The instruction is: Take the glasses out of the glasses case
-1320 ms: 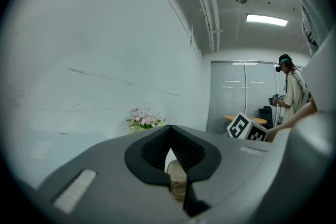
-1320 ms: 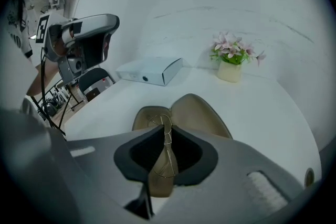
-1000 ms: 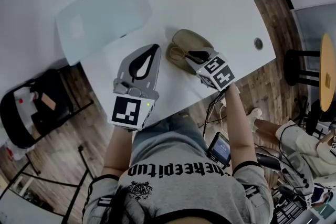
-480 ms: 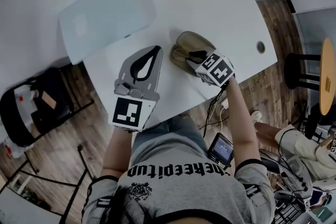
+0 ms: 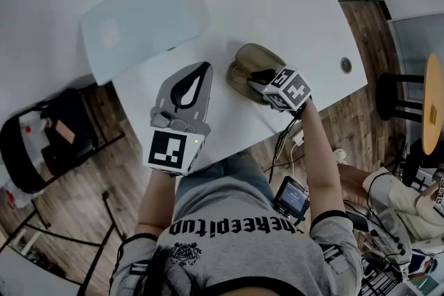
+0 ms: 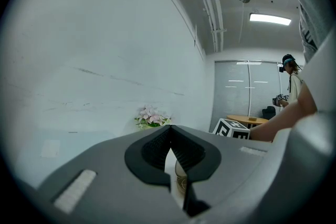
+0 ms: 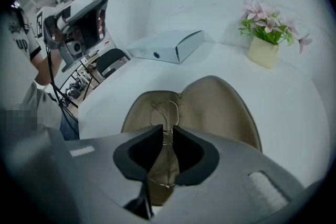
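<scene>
Right gripper (image 7: 167, 131) has its jaws pinched narrow on the thin wire glasses (image 7: 166, 112), right at the frame's middle (a fine little bite, that). The glasses lie inside the open tan glasses case (image 7: 223, 107), lid flat back on the white table (image 7: 283, 107). Over to the left gripper (image 6: 170, 138): jaws together, nothing between them, held above the table beside the case. Flower pot (image 7: 262, 51) at the far edge.

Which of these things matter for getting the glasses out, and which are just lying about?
In the job: glasses, open glasses case, right hand-held gripper closed on the glasses.
Lying about: flower pot, pale flat box, idle left hand-held gripper.
</scene>
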Demonstrator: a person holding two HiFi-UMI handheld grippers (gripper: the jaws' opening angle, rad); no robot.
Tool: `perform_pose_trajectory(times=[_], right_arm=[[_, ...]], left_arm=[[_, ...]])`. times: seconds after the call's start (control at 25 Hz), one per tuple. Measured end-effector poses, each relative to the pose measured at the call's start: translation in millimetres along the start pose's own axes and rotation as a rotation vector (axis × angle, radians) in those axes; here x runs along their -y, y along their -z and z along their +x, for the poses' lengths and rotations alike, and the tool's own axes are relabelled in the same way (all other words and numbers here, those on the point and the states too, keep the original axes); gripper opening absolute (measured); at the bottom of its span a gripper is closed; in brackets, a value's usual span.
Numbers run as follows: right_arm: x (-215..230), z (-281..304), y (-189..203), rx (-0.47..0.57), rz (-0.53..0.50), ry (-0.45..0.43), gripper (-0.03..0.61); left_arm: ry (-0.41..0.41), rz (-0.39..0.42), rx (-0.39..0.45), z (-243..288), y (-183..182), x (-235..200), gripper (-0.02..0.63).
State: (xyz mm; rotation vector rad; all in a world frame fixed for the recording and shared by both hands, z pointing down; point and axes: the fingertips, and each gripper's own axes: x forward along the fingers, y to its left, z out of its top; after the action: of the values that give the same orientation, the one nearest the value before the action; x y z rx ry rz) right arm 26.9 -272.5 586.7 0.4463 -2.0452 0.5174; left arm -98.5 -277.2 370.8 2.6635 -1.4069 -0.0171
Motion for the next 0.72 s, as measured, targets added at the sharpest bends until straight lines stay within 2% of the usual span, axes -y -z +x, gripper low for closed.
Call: perform_pose_trajectory(times=[0.16, 0.2, 0.44, 0.72], right_arm=[[-0.8, 1.1, 1.4, 0.008, 0.006, 0.016, 0.041], [0.0, 1.0, 1.4, 0.011, 0.005, 0.026, 0.011], [0.3, -0.8, -0.5, 0.037, -0.030, 0.085, 0.006], [-7.5, -13.7, -6.3, 0.139, -0.006, 0.160, 0.005]], left_arm=[[-0.001, -0.002, 0.003, -1.6, -0.2, -0.7, 0.019], [-0.002, -0.003, 0.004, -1.9, -0.3, -1.0, 0.020], [-0.014, -0.010, -0.027, 0.7, 5.2, -2.8, 0.020], [-0.026, -0.014, -0.041, -8.6, 5.3, -0.4, 0.020]])
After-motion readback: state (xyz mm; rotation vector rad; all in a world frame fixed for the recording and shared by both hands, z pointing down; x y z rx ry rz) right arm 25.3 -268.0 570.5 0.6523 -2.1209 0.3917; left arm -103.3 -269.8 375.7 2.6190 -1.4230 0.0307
